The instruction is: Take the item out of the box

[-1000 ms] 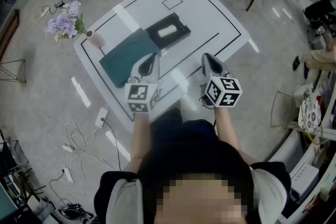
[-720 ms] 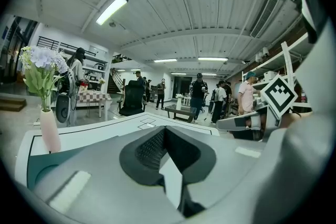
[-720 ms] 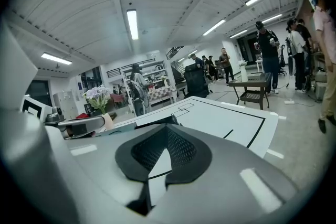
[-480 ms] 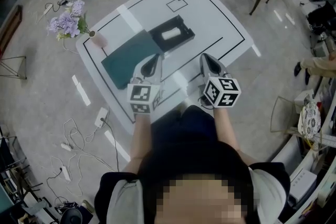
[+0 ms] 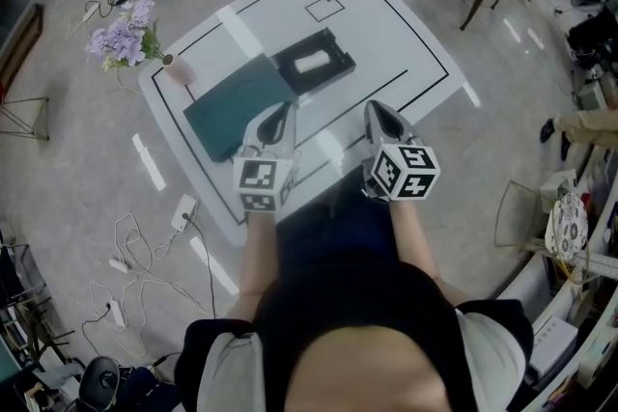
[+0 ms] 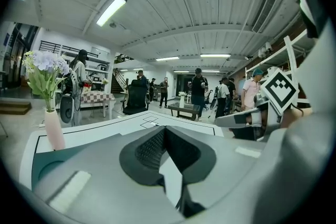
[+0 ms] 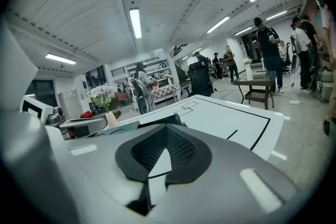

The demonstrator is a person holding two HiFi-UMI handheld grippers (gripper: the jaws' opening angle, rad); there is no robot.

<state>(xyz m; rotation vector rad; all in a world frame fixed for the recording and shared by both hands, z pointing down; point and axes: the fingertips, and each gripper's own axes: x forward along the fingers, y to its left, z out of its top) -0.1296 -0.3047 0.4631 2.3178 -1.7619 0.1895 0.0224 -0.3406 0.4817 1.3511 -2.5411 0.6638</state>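
Lying in black box [image 5: 338, 56], white item [image 5: 311, 64] well beyond L tongs [image 5: 276, 118] & R tongs [image 5: 380, 117]; both closed, empty

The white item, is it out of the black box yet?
No, the white item lies inside the open black box.

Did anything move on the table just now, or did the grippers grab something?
Nothing visibly changed. Left hand-held gripper and right hand-held gripper stay shut and empty near the table's front edge; the white item stays in the black box, teal lid beside it.
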